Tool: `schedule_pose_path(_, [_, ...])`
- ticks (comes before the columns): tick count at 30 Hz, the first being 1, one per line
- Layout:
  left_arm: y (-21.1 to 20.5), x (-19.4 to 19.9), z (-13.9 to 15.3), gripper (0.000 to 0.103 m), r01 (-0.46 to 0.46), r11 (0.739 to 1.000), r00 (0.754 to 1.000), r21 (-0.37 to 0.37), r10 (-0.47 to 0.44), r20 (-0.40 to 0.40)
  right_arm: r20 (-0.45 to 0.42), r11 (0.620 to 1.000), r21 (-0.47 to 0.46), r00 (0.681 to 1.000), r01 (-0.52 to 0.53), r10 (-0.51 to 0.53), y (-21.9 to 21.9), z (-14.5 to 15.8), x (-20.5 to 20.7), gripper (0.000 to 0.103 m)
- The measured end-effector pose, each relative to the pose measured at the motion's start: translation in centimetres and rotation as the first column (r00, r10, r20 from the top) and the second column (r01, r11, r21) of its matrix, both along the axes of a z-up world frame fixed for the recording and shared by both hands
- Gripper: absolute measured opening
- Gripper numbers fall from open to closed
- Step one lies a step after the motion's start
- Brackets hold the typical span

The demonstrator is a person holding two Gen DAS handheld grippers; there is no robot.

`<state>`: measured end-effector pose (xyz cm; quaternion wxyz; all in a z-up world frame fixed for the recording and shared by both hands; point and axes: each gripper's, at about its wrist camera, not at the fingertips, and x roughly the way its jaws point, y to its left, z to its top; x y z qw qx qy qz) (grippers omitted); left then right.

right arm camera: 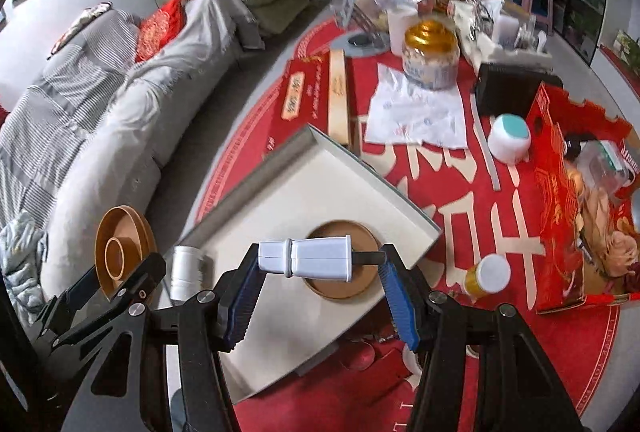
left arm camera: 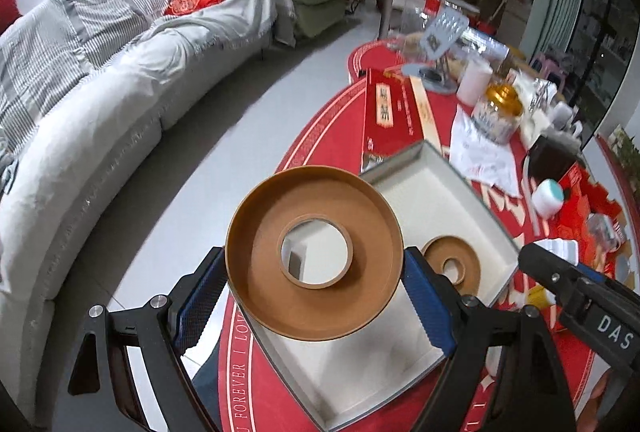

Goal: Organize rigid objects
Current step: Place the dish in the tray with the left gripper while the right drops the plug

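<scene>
Red patterned cloth covers the round table (right arm camera: 500,232), with a grey-draped sofa (left arm camera: 100,92) curving along the wall behind it. On that cloth lies a shallow white square tray with grey walls (right arm camera: 320,176), one corner pointing away from the cameras.

Above the tray's near-left edge, the left gripper (left arm camera: 316,268) pinches a large brown round plastic dish with a raised centre ring (left arm camera: 316,256), its blue pads (left arm camera: 200,296) pressed against the dish's rim on either side. A second, smaller-looking brown ring dish (left arm camera: 454,264) rests flat inside the tray. Directly above this one, the right gripper (right arm camera: 320,268) clamps a white plastic plug-shaped block with a dark prong (right arm camera: 308,258) lengthwise between its blue pads (right arm camera: 396,300).

A white roll (right arm camera: 186,268) sits beside the tray's left edge. Further out on the cloth stand a small yellow bottle with a white cap (right arm camera: 486,274), a white jar with a teal lid (right arm camera: 510,138), a gold-lidded glass jar (right arm camera: 430,54), a long red gift box (left arm camera: 390,116) and a torn red carton (right arm camera: 576,200).
</scene>
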<state>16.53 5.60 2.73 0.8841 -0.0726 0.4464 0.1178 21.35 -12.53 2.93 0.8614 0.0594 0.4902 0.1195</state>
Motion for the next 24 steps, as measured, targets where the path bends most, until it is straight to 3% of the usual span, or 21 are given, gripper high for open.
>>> schedule_pose_path(24, [0.6, 2.9, -3.5, 0.088, -0.006, 1.000, 0.996, -0.003, 0.006, -0.086, -0.074, 0.998, -0.047, 0.997, -0.029, 0.025, 1.3, -3.4, 2.8, 0.059])
